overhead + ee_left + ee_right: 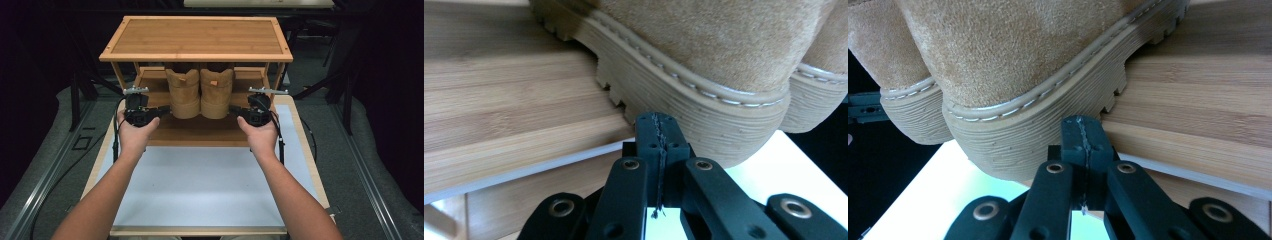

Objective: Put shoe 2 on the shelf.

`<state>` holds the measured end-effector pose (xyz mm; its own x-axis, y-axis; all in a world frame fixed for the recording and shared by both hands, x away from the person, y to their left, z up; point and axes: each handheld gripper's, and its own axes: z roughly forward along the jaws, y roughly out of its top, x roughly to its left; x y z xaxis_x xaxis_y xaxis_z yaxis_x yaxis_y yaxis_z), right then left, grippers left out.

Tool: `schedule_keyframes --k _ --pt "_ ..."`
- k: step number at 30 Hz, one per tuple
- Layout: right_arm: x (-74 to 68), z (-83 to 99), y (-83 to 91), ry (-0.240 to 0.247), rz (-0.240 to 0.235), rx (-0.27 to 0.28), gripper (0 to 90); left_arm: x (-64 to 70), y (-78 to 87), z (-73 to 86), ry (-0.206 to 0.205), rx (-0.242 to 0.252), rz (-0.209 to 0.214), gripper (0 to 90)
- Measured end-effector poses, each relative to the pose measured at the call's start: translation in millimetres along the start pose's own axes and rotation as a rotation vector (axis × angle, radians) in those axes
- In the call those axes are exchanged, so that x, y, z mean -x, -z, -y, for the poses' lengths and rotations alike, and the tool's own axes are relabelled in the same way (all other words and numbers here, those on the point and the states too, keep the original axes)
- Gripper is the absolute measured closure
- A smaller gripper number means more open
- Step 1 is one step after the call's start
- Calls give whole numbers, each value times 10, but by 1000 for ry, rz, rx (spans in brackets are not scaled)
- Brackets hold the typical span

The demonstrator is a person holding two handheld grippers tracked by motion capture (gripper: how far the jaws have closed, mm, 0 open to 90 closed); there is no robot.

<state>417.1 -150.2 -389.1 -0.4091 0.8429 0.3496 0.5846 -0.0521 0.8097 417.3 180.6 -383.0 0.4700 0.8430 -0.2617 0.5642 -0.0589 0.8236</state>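
Two tan suede boots, left boot and right boot, stand side by side, touching, heels toward the person, on the lower shelf of a bamboo rack. Nap looks soft; pale ribbed rubber soles with stitched welts and lugged tread; heels overhang the shelf's front edge.

Left gripper at the outer heel of the left boot; in the left gripper view its jaws are pressed together, nothing between them, tips against the sole. Right gripper mirrors it at the right boot's outer heel; in the right gripper view its jaws are likewise closed flat, tips at the sole edge.

Both forearms reach forward, hands wrapped round the gripper bodies, roughly level.

Count: two boots, two grippers, one rack with two shelves, standing on a white mat.
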Motion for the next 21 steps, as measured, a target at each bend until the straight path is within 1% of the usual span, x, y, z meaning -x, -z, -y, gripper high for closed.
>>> schedule_keyframes --k 1,2,3,4,5,6,8,9,11,12,13,14,15,17,19,20,21 --pt "3 1 4 2 0 0 900 -12 16 3 -1 -3 -1 900" --pt "6 -5 27 6 2 -18 900 -26 33 9 2 -2 0 900" --pt "9 -7 39 7 0 -17 900 -38 55 16 7 -2 0 900" --pt "12 -4 44 8 -2 -2 900 -53 78 24 12 -2 5 900" --pt "13 -9 70 12 8 -15 900 -64 104 31 9 -8 2 900" --pt "15 -6 82 13 7 -6 900 -69 131 42 10 -6 2 900" --pt "17 -6 129 23 3 -26 900 -91 195 62 9 -9 9 900" --pt "13 -1 152 30 16 -26 900 -100 229 73 8 -11 13 900" --pt "17 6 212 44 8 -36 900 -118 314 92 -3 -15 15 900" --pt "15 15 236 43 4 -25 900 -128 361 100 -6 -17 15 900" --pt "17 17 283 48 1 -39 900 -140 408 109 -11 -16 19 900" --pt "19 26 318 54 -2 -32 900 -149 455 121 -14 -16 25 900" --pt "20 32 369 60 -1 -47 900 -155 501 135 -19 -19 30 900" --pt "28 64 449 68 -8 -36 900 -166 593 175 -31 -24 32 900" --pt "43 108 545 86 1 -38 900 -174 685 226 -37 -22 35 898" --pt "62 126 596 92 -14 -49 900 -178 716 244 -45 -24 36 898" --pt "63 145 624 93 2 -37 900 -179 757 272 -51 -23 36 897"
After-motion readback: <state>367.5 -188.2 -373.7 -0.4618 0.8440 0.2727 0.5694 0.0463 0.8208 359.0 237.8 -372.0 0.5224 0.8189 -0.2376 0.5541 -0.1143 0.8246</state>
